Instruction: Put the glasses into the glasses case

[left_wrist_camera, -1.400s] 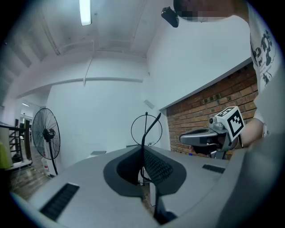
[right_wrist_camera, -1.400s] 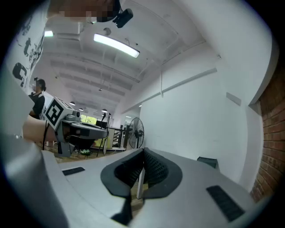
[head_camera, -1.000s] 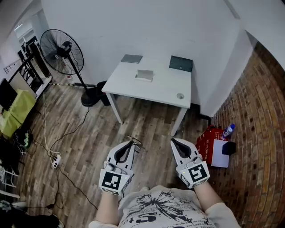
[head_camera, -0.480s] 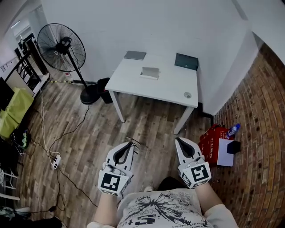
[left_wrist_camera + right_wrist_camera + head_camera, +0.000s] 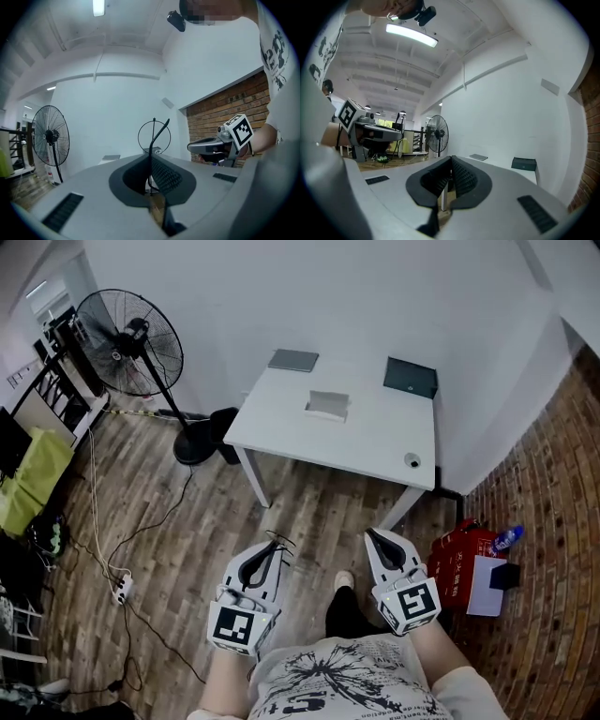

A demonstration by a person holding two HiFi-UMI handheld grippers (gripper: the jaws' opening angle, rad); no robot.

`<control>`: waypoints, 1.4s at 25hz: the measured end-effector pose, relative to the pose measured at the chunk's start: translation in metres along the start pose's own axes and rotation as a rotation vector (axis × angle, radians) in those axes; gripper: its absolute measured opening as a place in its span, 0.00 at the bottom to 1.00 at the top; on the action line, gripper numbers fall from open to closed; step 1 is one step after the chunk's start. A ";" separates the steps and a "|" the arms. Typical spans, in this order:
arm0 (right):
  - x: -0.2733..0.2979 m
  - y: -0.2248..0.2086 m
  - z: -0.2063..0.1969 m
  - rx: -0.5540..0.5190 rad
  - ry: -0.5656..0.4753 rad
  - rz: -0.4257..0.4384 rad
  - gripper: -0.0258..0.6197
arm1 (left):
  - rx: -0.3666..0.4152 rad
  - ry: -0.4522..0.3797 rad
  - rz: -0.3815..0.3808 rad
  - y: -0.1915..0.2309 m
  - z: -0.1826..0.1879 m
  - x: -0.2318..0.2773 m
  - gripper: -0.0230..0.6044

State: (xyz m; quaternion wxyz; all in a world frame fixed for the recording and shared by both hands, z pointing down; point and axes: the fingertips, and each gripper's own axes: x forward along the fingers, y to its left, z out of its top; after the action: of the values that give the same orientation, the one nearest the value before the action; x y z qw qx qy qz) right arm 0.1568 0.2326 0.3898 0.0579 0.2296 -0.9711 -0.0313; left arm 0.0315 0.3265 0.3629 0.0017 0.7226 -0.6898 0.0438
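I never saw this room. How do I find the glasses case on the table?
Find the white table against the wall, right of the standing fan. The glasses case lies near its middle, just in front of a flat grey slab and a dark box. Unlike them, it is pale, almost table-coloured, and looks open.

On the bench (image 5: pixel 375 442), an open case (image 5: pixel 327 406) lies near the far edge, a pad (image 5: pixel 292 360) at the far left corner, a box (image 5: pixel 410 377) at the far right.

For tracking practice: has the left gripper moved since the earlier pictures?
Yes. The left gripper, holding the glasses, has advanced toward the white table's near edge.
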 end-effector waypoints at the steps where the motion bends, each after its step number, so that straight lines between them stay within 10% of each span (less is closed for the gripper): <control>1: 0.015 -0.012 0.001 0.000 0.000 0.007 0.06 | 0.005 0.016 0.005 0.007 -0.001 0.016 0.06; 18: 0.228 -0.239 0.008 0.025 0.026 -0.001 0.06 | -0.002 0.064 0.052 0.116 0.006 0.305 0.06; 35: 0.369 -0.324 -0.014 0.084 0.085 -0.245 0.06 | 0.083 0.177 -0.286 0.216 -0.038 0.500 0.06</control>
State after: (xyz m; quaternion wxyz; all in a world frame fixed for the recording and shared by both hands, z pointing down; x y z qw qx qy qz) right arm -0.0257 -0.2226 0.4119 0.0852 0.3497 -0.9329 0.0125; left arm -0.1643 -0.1796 0.4208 0.0389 0.8063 -0.5746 0.1350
